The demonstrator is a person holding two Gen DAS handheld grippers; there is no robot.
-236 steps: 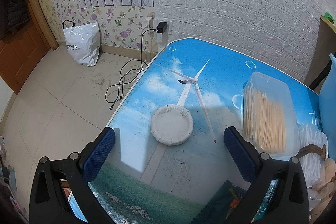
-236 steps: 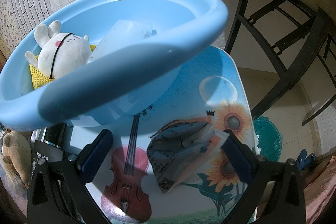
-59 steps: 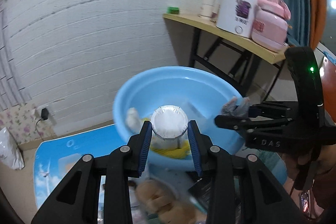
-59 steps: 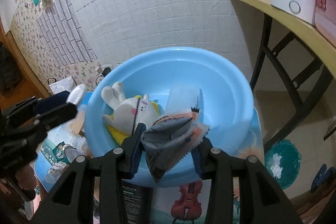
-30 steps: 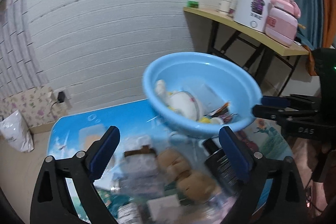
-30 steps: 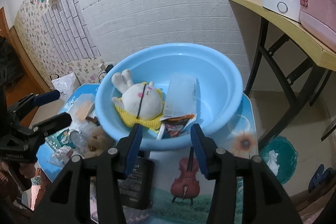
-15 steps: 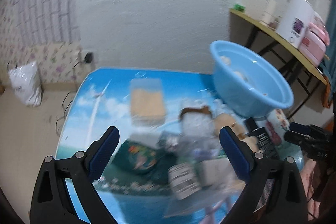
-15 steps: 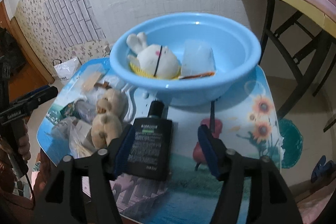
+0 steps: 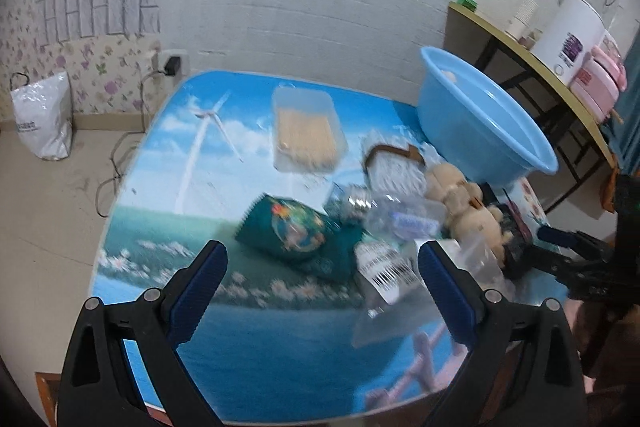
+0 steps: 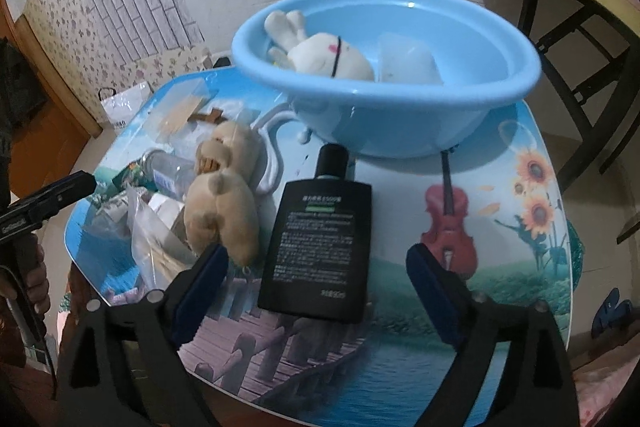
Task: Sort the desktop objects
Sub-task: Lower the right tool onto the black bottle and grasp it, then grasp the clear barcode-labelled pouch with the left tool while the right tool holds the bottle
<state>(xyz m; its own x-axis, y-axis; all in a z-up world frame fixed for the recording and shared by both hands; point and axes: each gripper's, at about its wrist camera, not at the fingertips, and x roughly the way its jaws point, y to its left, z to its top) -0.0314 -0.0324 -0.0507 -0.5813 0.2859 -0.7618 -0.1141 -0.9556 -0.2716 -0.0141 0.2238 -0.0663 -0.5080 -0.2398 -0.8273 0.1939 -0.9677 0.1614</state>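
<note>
A blue basin [image 10: 400, 123] stands at the table's far right and holds a white plush rabbit [image 10: 324, 57] and a clear packet [image 10: 408, 61]. In front of it lie a flat black bottle [image 10: 318, 243] and a tan plush toy [image 10: 224, 203]. My right gripper [image 10: 316, 281] hangs above the black bottle, jaws still opening, nothing pressed between them. My left gripper [image 9: 322, 287] is open and empty above a green pouch [image 9: 292, 231], a labelled clear bottle [image 9: 384, 263] and plastic bags [image 9: 400, 215]. A clear box of wooden sticks [image 9: 306, 131] lies farther back.
The picture-printed table [image 9: 192, 163] ends close on the left, with floor, cables and a white bag [image 9: 40, 115] beyond. A wooden shelf [image 9: 532, 67] with appliances stands right of the basin. A hand [image 10: 34, 283] holds the other gripper at the left edge.
Both grippers let their things go into the basin and drew back and down over the table. The right jaws have spread wide. The left gripper swung left over the clutter.
</note>
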